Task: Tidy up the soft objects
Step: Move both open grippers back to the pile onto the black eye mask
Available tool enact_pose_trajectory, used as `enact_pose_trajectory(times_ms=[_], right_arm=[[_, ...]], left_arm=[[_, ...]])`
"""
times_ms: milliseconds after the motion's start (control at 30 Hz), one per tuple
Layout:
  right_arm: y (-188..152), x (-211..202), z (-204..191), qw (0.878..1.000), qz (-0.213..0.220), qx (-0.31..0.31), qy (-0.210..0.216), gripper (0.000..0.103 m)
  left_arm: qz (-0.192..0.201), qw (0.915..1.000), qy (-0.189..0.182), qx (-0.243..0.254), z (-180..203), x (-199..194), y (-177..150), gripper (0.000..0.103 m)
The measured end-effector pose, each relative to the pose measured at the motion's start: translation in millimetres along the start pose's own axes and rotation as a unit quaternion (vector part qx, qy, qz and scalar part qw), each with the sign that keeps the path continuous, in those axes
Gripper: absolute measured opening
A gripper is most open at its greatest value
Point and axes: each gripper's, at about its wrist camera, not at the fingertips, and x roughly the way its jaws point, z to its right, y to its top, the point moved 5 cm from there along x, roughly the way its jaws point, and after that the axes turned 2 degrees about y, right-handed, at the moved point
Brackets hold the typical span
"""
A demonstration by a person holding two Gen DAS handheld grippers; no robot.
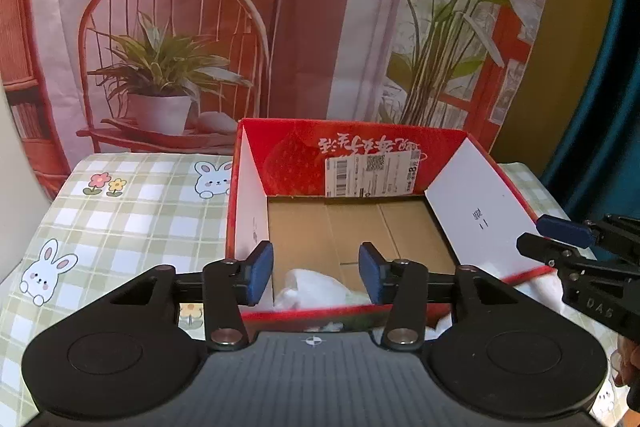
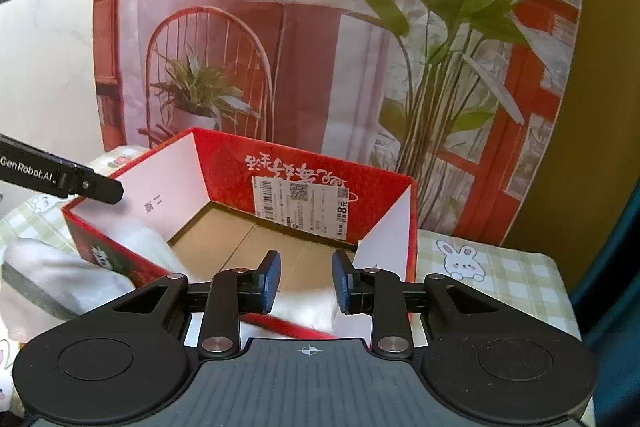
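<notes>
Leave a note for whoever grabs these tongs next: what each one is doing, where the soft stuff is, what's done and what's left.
Left tongs: open, nothing gripped, poised over the near edge of the red box.
Right tongs: open, nothing gripped, also at the box's near edge.
White soft item: lying inside the box at its near wall.
More white fabric: draped outside the box, against its near left corner on the checked cloth.
Done: one item looks dropped in.
Left: the outside fabric probably still needs boxing.

Box (image 1: pixel 480 223) on table (image 1: pixel 120 219) — cloth (image 1: pixel 316 287) draped over its near wall.
</notes>
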Motion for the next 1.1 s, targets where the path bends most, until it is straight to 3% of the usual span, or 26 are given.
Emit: enact_pose_trajectory(times_ms=[300, 433, 633, 900, 1100], right_arm=[[-11.9, -50.0, -6.6, 0.999, 0.027, 0.028, 0.034, 0.028], [-23.7, -73.4, -15.9, 0.998, 0.031, 0.028, 0.044, 0.029], [-47.3, -112.2, -27.5, 0.996, 0.047, 0.048, 0.062, 0.038], [-92.5, -139.5, -41.8, 0.995, 0.032, 0.05, 0.075, 0.039], [-131.1, -141.5, -48.9, 0.996, -0.006, 0.056, 0.071, 0.043]], left_arm=[[0.0, 0.9998, -0.005, 0.022, 4.4, -51.1, -30.6, 0.05], [0.007, 1.0, -0.003, 0.005, 2.7, -81.0, -56.6, 0.05], [-0.011, 0.9999, -0.01, -0.003, 3.1, -108.5, -105.2, 0.05], [-0.061, 0.9979, -0.015, -0.014, -1.6, -106.1, -157.1, 0.05], [-0.097, 0.994, -0.033, -0.039, -4.9, -95.3, -178.7, 0.05]])
